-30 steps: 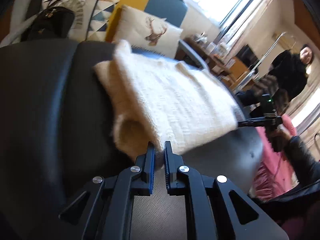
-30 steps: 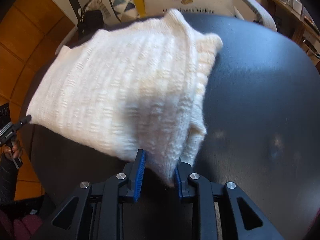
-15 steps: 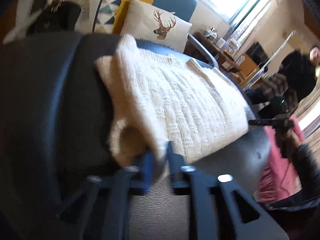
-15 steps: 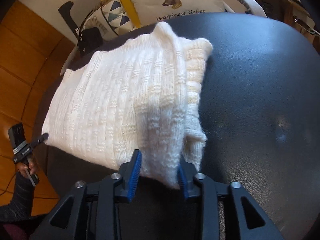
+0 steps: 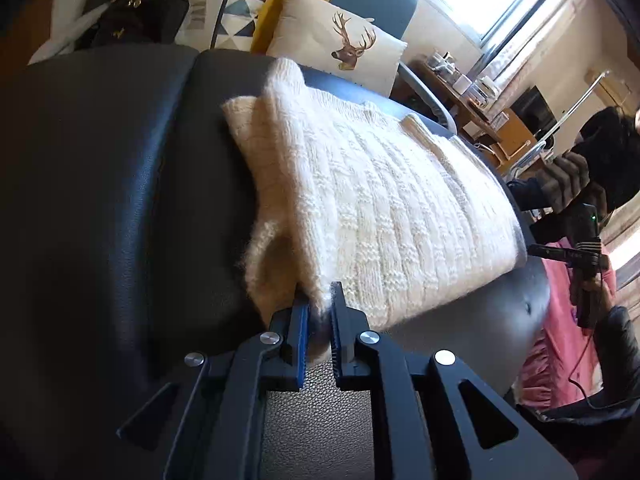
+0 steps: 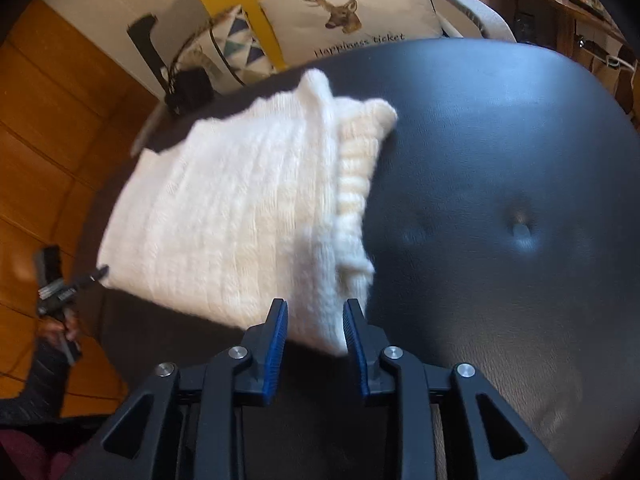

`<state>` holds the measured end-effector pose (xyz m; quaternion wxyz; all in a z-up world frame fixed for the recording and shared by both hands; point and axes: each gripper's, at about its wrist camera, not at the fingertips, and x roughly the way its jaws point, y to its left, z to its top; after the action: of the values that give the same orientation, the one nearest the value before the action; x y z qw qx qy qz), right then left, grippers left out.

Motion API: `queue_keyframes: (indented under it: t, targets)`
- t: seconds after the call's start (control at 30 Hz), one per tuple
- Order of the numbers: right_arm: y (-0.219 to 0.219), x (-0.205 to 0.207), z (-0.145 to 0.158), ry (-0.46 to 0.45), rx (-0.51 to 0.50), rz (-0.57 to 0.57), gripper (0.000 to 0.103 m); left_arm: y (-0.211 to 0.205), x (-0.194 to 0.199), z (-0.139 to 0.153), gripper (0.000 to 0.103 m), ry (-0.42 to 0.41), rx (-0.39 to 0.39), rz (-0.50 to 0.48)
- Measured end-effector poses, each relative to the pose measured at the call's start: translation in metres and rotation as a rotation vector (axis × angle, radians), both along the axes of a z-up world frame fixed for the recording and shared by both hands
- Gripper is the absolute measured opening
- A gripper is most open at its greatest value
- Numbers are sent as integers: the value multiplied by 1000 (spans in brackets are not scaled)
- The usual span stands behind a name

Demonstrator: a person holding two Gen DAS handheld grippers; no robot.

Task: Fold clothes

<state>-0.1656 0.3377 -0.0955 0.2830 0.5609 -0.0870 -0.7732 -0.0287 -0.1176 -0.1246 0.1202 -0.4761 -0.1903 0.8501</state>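
Left view: the left gripper (image 5: pixel 319 312) has its two jaws very close together, and they pinch the near corner of the white sweater (image 5: pixel 372 208). The sweater is folded into a thick pad and lies on a black cushion (image 5: pixel 100 200). A loose cuff pokes out on the left side of the pad, just by the gripper. Far off on the right, the right gripper (image 5: pixel 532 251) touches the other near corner. A deer pillow (image 5: pixel 340 48) and a black bag (image 5: pixel 144 20) sit behind the cushion.

To do this step well, I think the left gripper should keep its pinch tight on all the layers until the pad lies flat. If it lets go too soon, the top layer could slip back. It would also help to tuck that loose cuff in.

Right view: the right gripper (image 6: pixel 315 320) has its jaws partly apart and they are opening. The corner of the sweater (image 6: pixel 248 216) sits between them, but the picture is blurry, so I cannot be sure the pads still press on it. The left gripper (image 6: pixel 98 274) shows small at the far corner.

I think this hand should let go gently and lift straight away, so it does not drag the fluffy wool and spoil the fold.
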Motion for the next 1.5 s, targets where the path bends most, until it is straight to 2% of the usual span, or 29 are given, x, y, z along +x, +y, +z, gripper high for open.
queue_keyframes:
  t: [0.07,0.2,0.23,0.27,0.3,0.33,0.4,0.43,0.47,0.5,0.57,0.63,0.73,1.03,1.1,1.13,1.2,1.23,1.27,1.37,1.43,1.47,1.5]
  targets:
    - [-9,-10,-12,-31,-70,4,34,-2,-1,-2,12,-17,16,11]
    - [-37,-20,-30,-106,-161,25,35,-5,-2,-6,15,-40,38,26]
    - [-49,-25,-34,-122,-159,29,32,-5,-3,-6,15,-42,41,28]
    - [-50,-25,-35,-123,-163,36,15,-5,-4,-5,16,-44,40,30]
    - [-53,-22,-37,-119,-125,35,8,-4,-5,-5,16,-43,35,29]
    - [-56,-20,-40,-114,-85,34,6,-3,-5,-5,16,-41,27,27]
    - [-63,-9,-34,-90,-51,69,6,1,-2,0,15,-18,-14,17]
    - [-64,1,-24,-59,-36,101,5,5,2,5,9,11,-42,3]
    - [-64,9,-9,-22,-63,125,5,7,5,9,9,27,-62,-7]
    - [-62,18,6,11,-131,137,5,8,8,10,9,31,-80,-12]
    - [-53,27,8,14,-140,137,5,8,12,9,8,29,-101,-17]
    - [-44,28,-20,-55,-6,104,5,4,12,3,8,7,-86,-11]
    - [-37,36,-39,-92,6,71,5,-4,13,0,8,-6,-36,16]
    - [-29,46,-32,-70,107,36,5,-2,31,2,6,26,-91,24]
    - [-25,47,-26,-45,142,18,6,-5,33,1,8,16,-72,27]
    - [-23,47,-23,-32,160,9,7,-7,34,0,11,12,-49,35]
    - [-27,47,-2,60,241,-46,20,-13,33,0,13,6,1,60]
    - [-33,47,12,124,276,-71,28,-15,32,0,17,6,17,71]
    - [-41,47,25,177,298,-79,28,-16,32,1,19,8,32,71]
    - [-91,47,53,254,238,18,33,-13,36,3,21,19,40,61]
    - [-142,48,51,245,218,140,35,-6,42,8,19,43,7,35]
    - [-170,50,43,252,257,190,35,-2,47,14,9,75,-14,17]
    - [-196,51,33,264,331,232,35,2,53,19,10,107,-34,0]
